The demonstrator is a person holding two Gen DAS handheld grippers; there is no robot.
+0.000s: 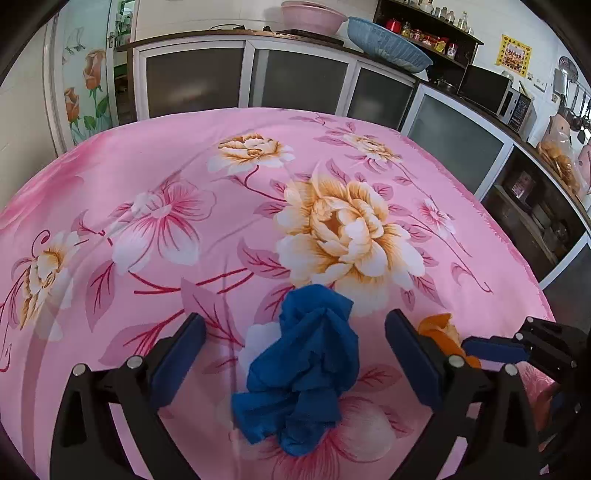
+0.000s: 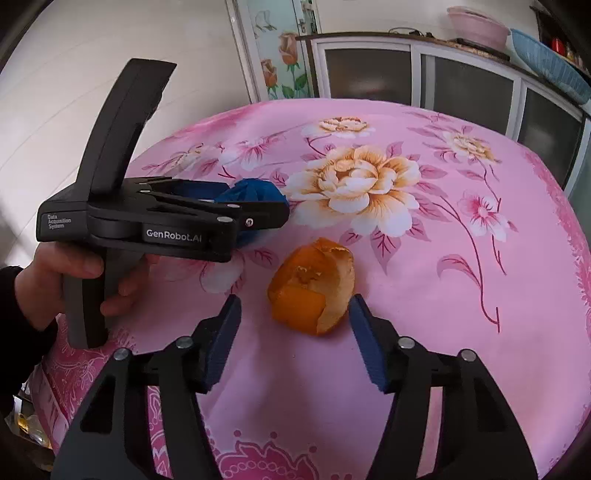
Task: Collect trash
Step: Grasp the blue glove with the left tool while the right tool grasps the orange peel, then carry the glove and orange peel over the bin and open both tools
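A crumpled blue wrapper (image 1: pixel 303 369) lies on the pink floral tablecloth (image 1: pixel 184 147). My left gripper (image 1: pixel 295 358) is open, its two fingers standing on either side of the wrapper without touching it. An orange peel (image 2: pixel 314 288) lies on the cloth in the right wrist view. My right gripper (image 2: pixel 293 332) is open, its fingertips flanking the near end of the peel. The peel (image 1: pixel 439 328) and the right gripper's tip (image 1: pixel 495 349) show at the right of the left wrist view. The left gripper (image 2: pixel 266 206) and the wrapper (image 2: pixel 255 192) show at the left of the right wrist view.
Cabinets with glass doors (image 1: pixel 295 74) stand behind the table, with a pink basin (image 1: pixel 314 16) and a blue basket (image 1: pixel 388 46) on top. A microwave (image 1: pixel 495 94) sits at the right. The table edge (image 2: pixel 110 354) is close at the near left.
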